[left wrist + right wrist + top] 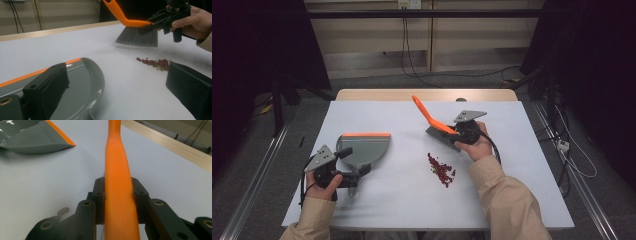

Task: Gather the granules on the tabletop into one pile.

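Three views: gone through in turn, high view first.

High view, table: a white table (512, 200) is seen from above, with both forearms coming in from the bottom edge.
High view, dustpan: a grey dustpan (364, 146) with an orange lip is laid flat at the left of the table; its handle end is met by the left gripper (343, 167).
High view, brush: an orange-handled brush (436, 123) is held up by the right gripper (460, 136), handle slanting up and away, bristles down.
High view, beans: a small pile of red beans (441, 170) is seen between dustpan and brush, just nearer the person than the bristles.

Left gripper view, jaws: the two black jaws are seen standing wide apart; the dustpan (82, 85) lies beside the left-hand one, and whether anything is gripped cannot be told.
Left gripper view, brush: the bristles (137, 37) are held clear of the table, above and beyond the beans (156, 63).

Right gripper view, grip: the jaws are closed tight on the orange handle (118, 185), which is pressed from both sides.
Right gripper view, surroundings: the dustpan (32, 138) is seen at the upper left, one bean (63, 210) at the lower left.
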Demonstrator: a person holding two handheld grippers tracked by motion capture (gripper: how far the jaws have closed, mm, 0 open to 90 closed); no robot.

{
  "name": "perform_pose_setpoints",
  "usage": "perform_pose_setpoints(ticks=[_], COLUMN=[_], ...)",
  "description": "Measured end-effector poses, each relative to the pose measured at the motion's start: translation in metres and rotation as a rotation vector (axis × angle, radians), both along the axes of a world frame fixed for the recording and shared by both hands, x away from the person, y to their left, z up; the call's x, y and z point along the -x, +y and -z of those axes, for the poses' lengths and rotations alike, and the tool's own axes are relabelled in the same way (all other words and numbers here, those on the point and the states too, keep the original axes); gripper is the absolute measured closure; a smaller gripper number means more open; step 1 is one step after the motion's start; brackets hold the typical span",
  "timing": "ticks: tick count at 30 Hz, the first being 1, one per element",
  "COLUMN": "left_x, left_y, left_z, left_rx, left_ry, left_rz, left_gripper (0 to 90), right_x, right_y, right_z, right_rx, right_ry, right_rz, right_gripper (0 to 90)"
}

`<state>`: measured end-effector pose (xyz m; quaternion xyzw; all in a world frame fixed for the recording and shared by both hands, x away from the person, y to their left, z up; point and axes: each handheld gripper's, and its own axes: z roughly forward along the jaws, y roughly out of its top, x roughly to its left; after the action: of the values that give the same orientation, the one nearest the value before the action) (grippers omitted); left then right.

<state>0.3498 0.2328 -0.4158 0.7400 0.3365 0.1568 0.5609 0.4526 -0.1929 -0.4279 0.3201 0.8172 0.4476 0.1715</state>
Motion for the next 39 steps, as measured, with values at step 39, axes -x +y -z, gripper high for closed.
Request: perform_pose_setpoints(ticks=[39], left_x=[0.002], left_y=[-0.004], left_z=[0.001], left_rx=[-0.009], left_ry=[0.001], left_rz=[0.007], left_gripper=[4.2], right_x=[0.055], right_y=[0.01], right_z=[0.002], right_rx=[0.155], right_ry=[-0.068], right_rz=[-0.476], right_gripper=[70.8])
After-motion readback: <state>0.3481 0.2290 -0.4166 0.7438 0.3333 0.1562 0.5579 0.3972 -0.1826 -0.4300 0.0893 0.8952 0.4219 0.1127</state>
